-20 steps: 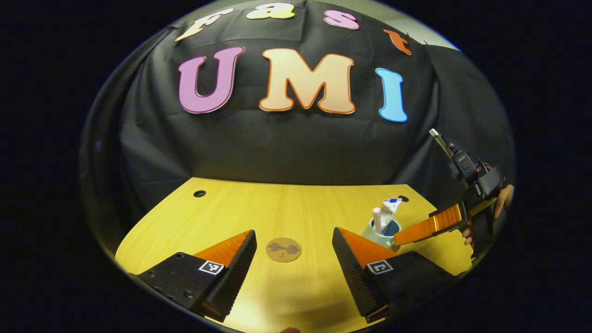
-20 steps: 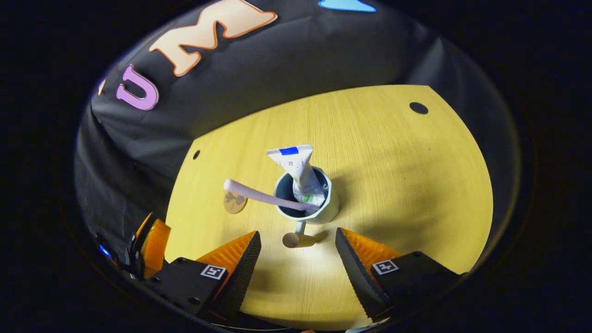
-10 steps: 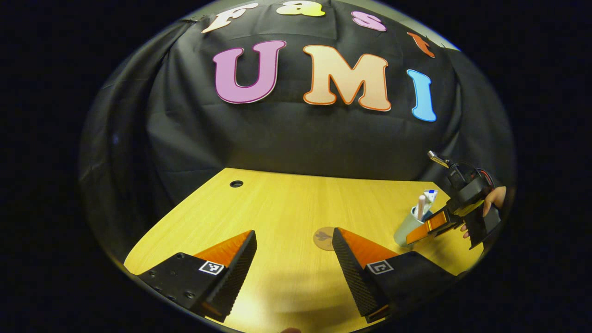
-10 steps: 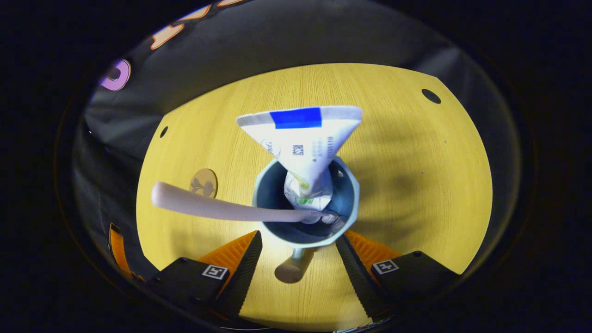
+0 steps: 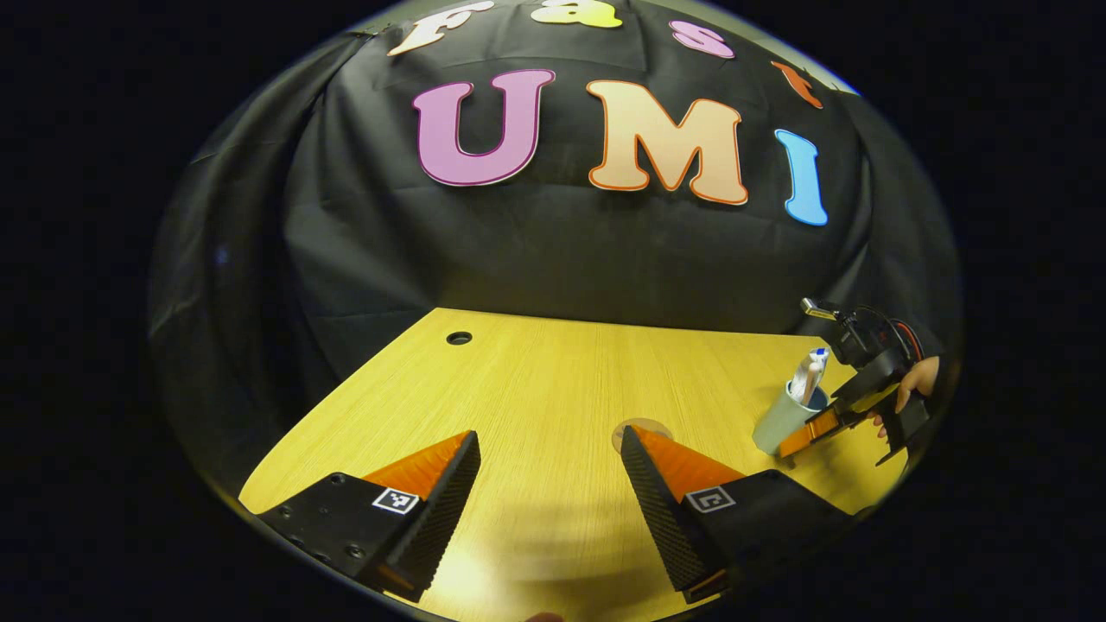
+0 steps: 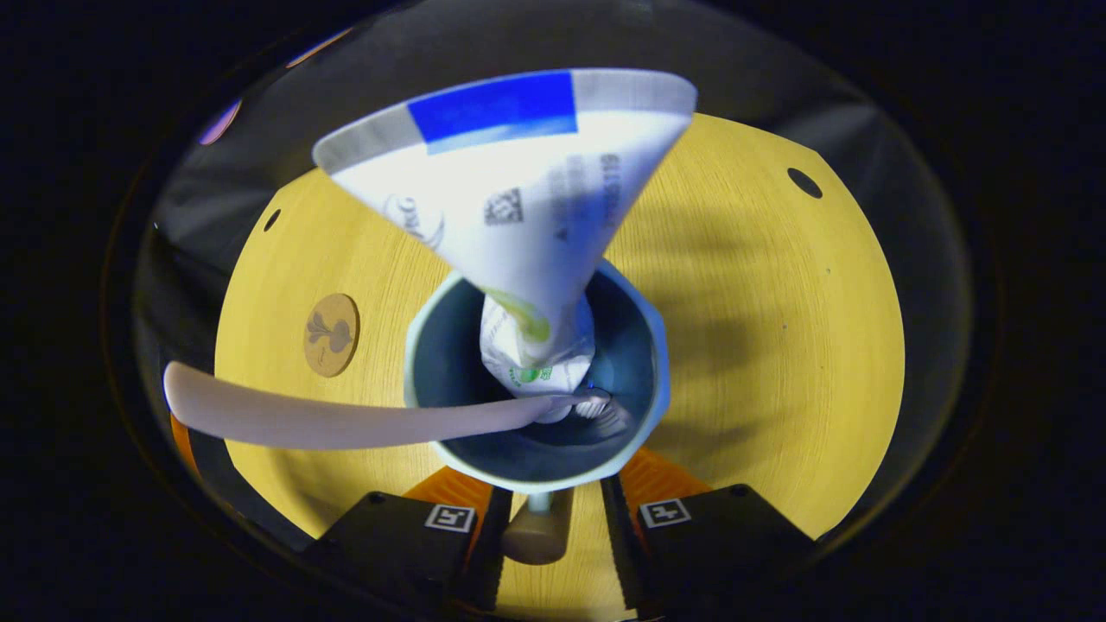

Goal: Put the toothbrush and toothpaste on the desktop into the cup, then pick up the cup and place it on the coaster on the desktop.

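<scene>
A pale cup point(image 6: 442, 380) with a dark inside stands on the wooden desktop point(image 6: 778, 345). Upright in it leans the white toothpaste tube point(image 6: 518, 207), and the pale toothbrush point(image 6: 346, 421) rests on the rim with its handle pointing left. My right gripper point(image 6: 549, 518) is shut on the cup's wooden handle point(image 6: 536, 537). The round brown coaster point(image 6: 332, 334) lies to the cup's left. In the left gripper view, my left gripper point(image 5: 546, 441) hovers open over the desktop, its right finger hiding part of the coaster point(image 5: 641, 426). The cup point(image 5: 776, 422) stands far right, with the right gripper point(image 5: 812, 425) on it.
Black cloth walls the desktop point(image 5: 536, 371) at the back and sides. A small round hole point(image 5: 459, 338) sits near the far left corner and another hole point(image 6: 804, 182) near the far right. A hand point(image 5: 918, 380) holds the right gripper at the table's right end.
My right gripper came down to the cup and its fingers closed on the handle. The left gripper swung left, so the coaster and cup slid right in its view.
</scene>
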A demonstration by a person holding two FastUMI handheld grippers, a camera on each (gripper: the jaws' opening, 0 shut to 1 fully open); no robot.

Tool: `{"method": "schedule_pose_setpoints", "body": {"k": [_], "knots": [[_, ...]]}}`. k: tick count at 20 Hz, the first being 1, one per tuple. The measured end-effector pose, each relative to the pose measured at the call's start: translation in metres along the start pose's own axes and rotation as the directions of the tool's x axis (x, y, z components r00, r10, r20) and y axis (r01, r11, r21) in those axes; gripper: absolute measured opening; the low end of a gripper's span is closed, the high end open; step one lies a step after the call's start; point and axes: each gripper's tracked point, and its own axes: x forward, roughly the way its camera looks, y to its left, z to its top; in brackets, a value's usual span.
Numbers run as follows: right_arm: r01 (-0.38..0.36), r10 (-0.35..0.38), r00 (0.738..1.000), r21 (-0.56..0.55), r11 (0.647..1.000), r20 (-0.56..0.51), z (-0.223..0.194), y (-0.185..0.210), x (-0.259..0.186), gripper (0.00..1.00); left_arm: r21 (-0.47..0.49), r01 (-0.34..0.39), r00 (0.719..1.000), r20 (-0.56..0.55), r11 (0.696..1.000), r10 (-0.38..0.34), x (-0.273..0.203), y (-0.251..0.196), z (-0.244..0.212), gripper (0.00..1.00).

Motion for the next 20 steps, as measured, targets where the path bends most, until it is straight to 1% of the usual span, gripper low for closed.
{"method": "schedule_pose_setpoints", "body": {"k": [2, 3, 4, 5, 8, 9, 10, 11, 12, 13, 14, 19, 20], "knots": [[-0.001, 0.001, 1.000, -0.030, 1.000, -0.007, -0.001, -0.002, -0.002, 0.35, -0.001, 0.008, 1.000, -0.001, 1.000, -0.008, 0.001, 0.000, -0.001, 0.95], [0.005, -0.005, 1.000, -0.042, 0.999, -0.005, -0.001, -0.002, -0.002, 0.31, -0.003, 0.012, 1.000, -0.003, 1.000, -0.012, 0.001, 0.001, -0.001, 0.95], [0.011, -0.011, 1.000, -0.050, 0.999, -0.003, -0.001, -0.002, -0.003, 0.34, -0.005, 0.014, 1.000, -0.005, 1.000, -0.014, 0.001, 0.002, -0.001, 0.95], [0.007, -0.007, 1.000, -0.050, 0.999, 0.000, -0.001, 0.000, -0.004, 0.33, -0.006, 0.014, 1.000, -0.005, 1.000, -0.015, 0.002, 0.003, -0.002, 0.95], [-0.023, 0.024, 1.000, -0.048, 0.999, 0.019, 0.002, 0.008, -0.006, 0.33, -0.003, 0.017, 1.000, -0.005, 1.000, -0.017, 0.006, 0.014, 0.000, 0.95], [-0.029, 0.031, 0.999, -0.055, 0.998, 0.028, 0.003, 0.011, -0.007, 0.29, -0.003, 0.018, 1.000, -0.006, 1.000, -0.018, 0.007, 0.016, 0.000, 0.95], [-0.035, 0.038, 0.999, -0.066, 0.997, 0.036, 0.004, 0.016, -0.007, 0.29, -0.004, 0.020, 1.000, -0.008, 1.000, -0.020, 0.008, 0.019, -0.001, 0.95], [-0.046, 0.049, 0.998, -0.072, 0.996, 0.039, 0.004, 0.023, -0.004, 0.29, -0.006, 0.022, 1.000, -0.011, 1.000, -0.022, 0.008, 0.023, -0.002, 0.95], [-0.060, 0.063, 0.997, -0.073, 0.996, 0.041, 0.004, 0.025, -0.004, 0.33, -0.008, 0.023, 1.000, -0.014, 1.000, -0.023, 0.008, 0.028, -0.002, 0.95], [-0.071, 0.075, 0.996, -0.074, 0.995, 0.049, 0.005, 0.023, -0.005, 0.29, -0.009, 0.024, 1.000, -0.015, 1.000, -0.024, 0.009, 0.032, -0.003, 0.95], [-0.080, 0.084, 0.995, -0.081, 0.994, 0.054, 0.006, 0.022, -0.004, 0.33, -0.011, 0.023, 1.000, -0.016, 1.000, -0.024, 0.010, 0.037, -0.003, 0.95], [-0.127, 0.135, 0.988, -0.106, 0.986, 0.078, 0.011, 0.026, -0.005, 0.33, -0.024, 0.009, 1.000, -0.021, 1.000, -0.009, 0.011, 0.066, -0.005, 0.95], [-0.120, 0.132, 0.987, -0.118, 0.986, 0.094, 0.014, 0.026, -0.001, 0.33, -0.029, 0.004, 1.000, -0.024, 1.000, -0.005, 0.011, 0.072, -0.007, 0.95]]}}
